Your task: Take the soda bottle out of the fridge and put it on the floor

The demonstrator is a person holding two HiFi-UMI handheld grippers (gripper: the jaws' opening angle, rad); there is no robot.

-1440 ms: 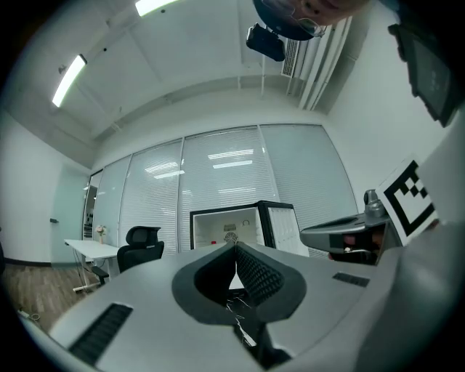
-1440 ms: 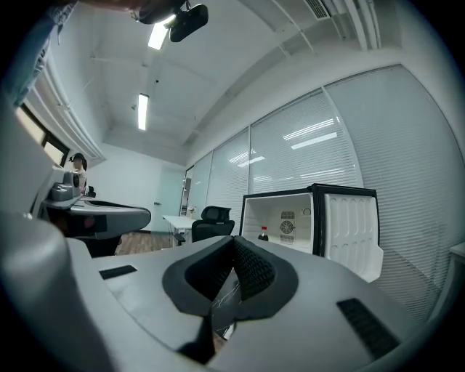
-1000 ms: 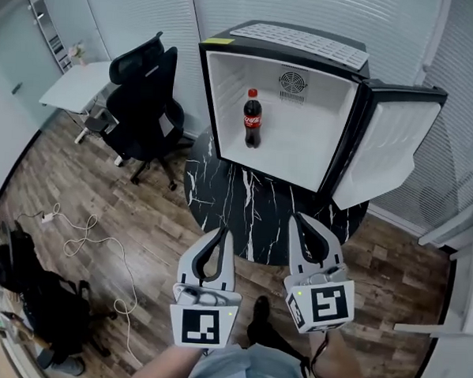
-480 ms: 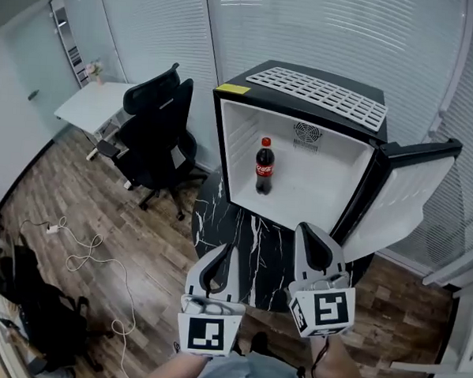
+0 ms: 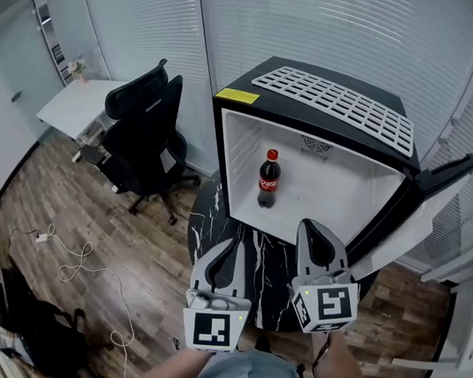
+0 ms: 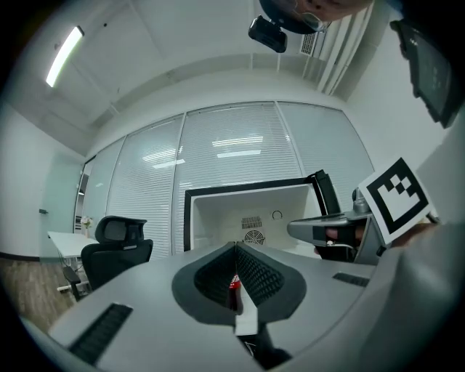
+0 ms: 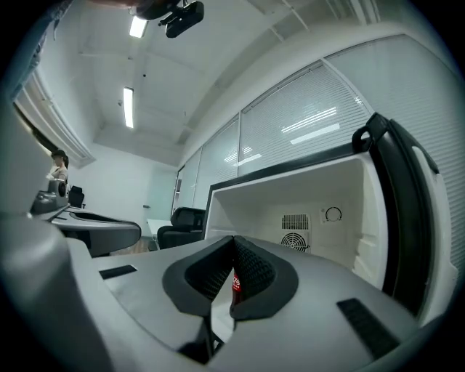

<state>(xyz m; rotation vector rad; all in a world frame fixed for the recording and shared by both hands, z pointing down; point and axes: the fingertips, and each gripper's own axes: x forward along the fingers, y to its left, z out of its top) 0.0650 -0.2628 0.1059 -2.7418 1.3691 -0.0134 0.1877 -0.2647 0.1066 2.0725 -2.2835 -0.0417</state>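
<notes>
Your left gripper (image 5: 232, 246) and right gripper (image 5: 310, 228) both have jaws pressed together, empty. At eleven o'clock from the right one, the soda bottle (image 5: 269, 179) stands upright inside the open fridge (image 5: 336, 102). Likely weighty, rigid, slick plastic: open up and clamp its labelled waist.

An office — black swivel chair (image 5: 147, 128), white desk (image 5: 73, 103), blind-covered glass walls (image 5: 146, 21).
</notes>
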